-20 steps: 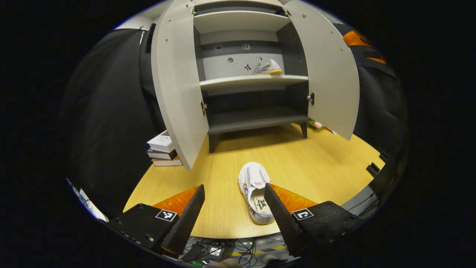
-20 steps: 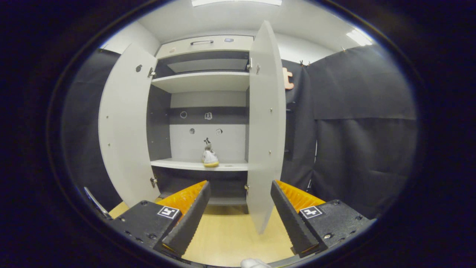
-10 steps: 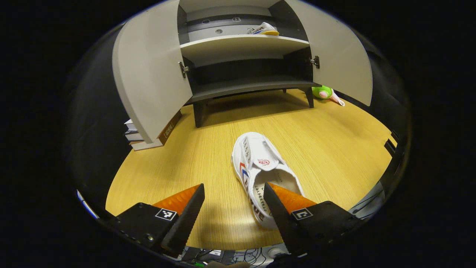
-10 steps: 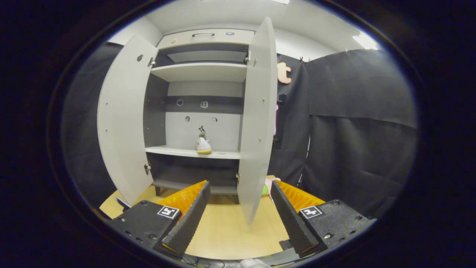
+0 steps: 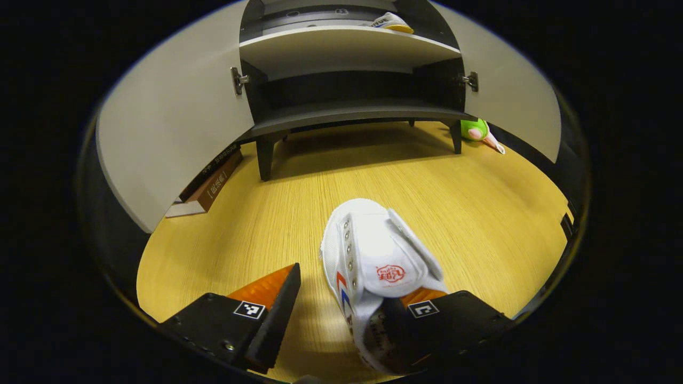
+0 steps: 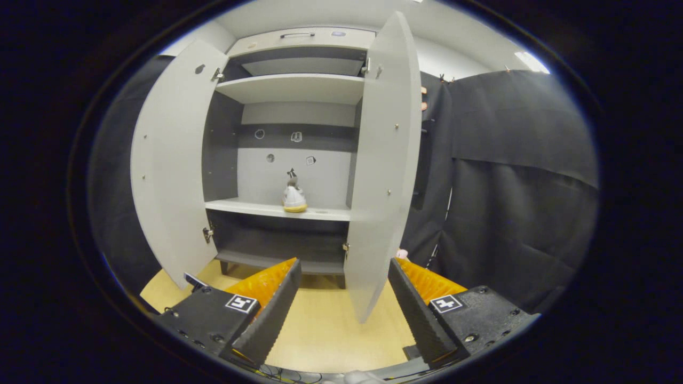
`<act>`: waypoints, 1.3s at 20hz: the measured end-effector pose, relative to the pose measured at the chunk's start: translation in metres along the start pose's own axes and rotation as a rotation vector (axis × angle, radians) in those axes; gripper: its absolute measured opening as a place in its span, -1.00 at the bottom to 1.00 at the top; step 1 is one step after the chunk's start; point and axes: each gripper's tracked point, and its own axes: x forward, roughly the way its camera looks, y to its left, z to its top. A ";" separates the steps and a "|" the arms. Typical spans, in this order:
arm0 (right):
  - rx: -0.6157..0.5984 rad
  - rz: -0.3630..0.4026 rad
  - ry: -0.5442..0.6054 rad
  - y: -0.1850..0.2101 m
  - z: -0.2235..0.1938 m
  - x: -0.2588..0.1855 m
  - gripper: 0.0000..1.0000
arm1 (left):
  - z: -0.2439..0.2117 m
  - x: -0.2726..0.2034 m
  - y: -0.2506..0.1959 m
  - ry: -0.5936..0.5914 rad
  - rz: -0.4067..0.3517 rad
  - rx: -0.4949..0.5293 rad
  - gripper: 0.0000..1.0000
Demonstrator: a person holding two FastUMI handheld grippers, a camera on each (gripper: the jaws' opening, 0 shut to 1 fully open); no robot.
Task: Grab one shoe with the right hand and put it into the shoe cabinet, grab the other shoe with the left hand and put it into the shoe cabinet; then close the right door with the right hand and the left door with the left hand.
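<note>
- Since a second ago the left gripper (image 5: 341, 325) has been brought down close to the white shoe (image 5: 373, 266) on the table (image 5: 256, 224); its jaws are spread, one finger seemingly inside the shoe's opening, so the grasp is near.
- The other shoe (image 6: 294, 197) is seen on the cabinet (image 6: 288, 88) shelf.
- The right gripper (image 6: 344, 298) is held spread and empty before the right door (image 6: 381, 176).
- Books (image 5: 211, 184) and a green toy (image 5: 475, 129) are beside the cabinet, off the path.

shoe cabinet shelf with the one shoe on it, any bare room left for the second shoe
Yes. On the middle shelf the placed shoe stands right of centre; the stretch between it and the left wall is bare. The dark bottom shelf looks bare too. The second shoe lies on the table at the left gripper.
</note>
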 end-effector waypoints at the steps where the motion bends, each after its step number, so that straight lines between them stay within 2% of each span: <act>1: -0.002 0.002 0.002 0.001 0.001 0.003 1.00 | 0.003 0.004 -0.002 0.003 -0.016 0.007 0.63; 2: -0.004 0.007 0.007 0.002 0.000 0.006 1.00 | 0.003 0.006 -0.007 0.010 -0.046 0.012 0.53; 3: -0.006 0.014 0.008 0.004 0.001 0.008 1.00 | 0.005 0.007 -0.009 0.007 -0.053 0.026 0.60; 4: -0.009 0.016 0.011 0.004 0.000 0.011 1.00 | 0.005 0.008 -0.010 0.013 -0.053 0.043 0.19; 5: -0.010 0.018 0.012 0.005 0.001 0.013 1.00 | 0.006 0.010 -0.002 0.006 -0.022 0.076 -0.02; 6: -0.008 0.019 0.012 0.005 0.001 0.016 1.00 | 0.005 0.008 0.003 0.018 0.015 0.091 0.02; 7: -0.004 0.024 0.013 0.005 0.001 0.017 1.00 | 0.004 0.007 0.006 0.017 0.024 0.079 -0.47; 8: -0.001 0.026 0.014 0.005 0.001 0.019 1.00 | 0.005 0.007 0.004 0.028 0.015 0.061 -0.81; 10: 0.005 0.032 0.007 0.005 0.004 0.021 1.00 | 0.013 0.003 0.005 0.044 0.011 0.031 -0.94; 12: 0.008 0.044 0.001 0.007 0.007 0.022 1.00 | 0.028 -0.004 0.005 0.036 0.006 0.015 -0.94; 13: 0.014 0.050 -0.005 0.008 0.009 0.022 1.00 | 0.041 -0.009 0.008 0.016 0.011 0.011 -0.74; 14: 0.019 0.059 -0.013 0.009 0.012 0.023 1.00 | 0.054 -0.015 0.010 -0.001 0.013 -0.002 -0.93; 26: 0.021 0.168 -0.131 0.022 0.060 0.025 1.00 | 0.272 -0.104 0.031 -0.275 0.070 -0.084 -0.94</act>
